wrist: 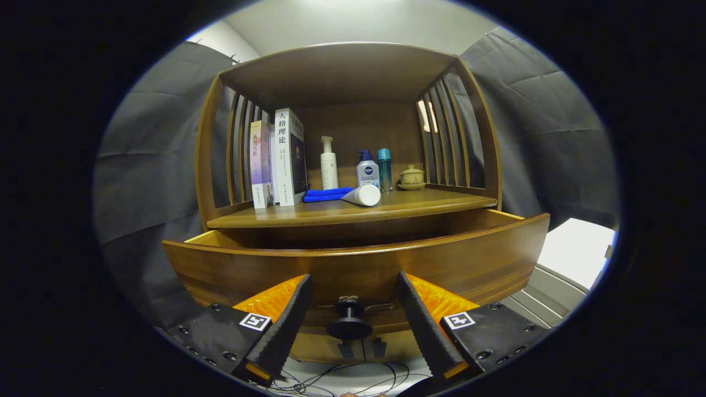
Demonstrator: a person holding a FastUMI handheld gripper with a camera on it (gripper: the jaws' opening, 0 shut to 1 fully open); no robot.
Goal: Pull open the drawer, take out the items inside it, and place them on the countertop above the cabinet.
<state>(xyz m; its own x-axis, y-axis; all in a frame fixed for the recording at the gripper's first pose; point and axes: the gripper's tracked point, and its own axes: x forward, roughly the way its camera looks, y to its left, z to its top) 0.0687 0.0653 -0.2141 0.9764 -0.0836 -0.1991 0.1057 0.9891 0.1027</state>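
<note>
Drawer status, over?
Gripper open, fingers either side of the knob, not pressing. Drawer pulled out; inside hidden behind its front. Nothing in the way.

One cabinet [353, 71] w/ one drawer [353, 264], pulled out, bearing one dark knob [349, 325] between the fingers [287, 320] of one gripper [353, 292], whose jaws stand apart, neither touching the knob. On the desk [353, 212] above: approx. two upright books [278, 160] (a third may hide between them, can't tell), one white pump bottle [329, 164], one blue-capped pump bottle [367, 169], one slim teal bottle [384, 169]. Also one white tube [364, 195] lying down, one folded blue cloth [326, 194], one small lidded cup [411, 176].
</note>
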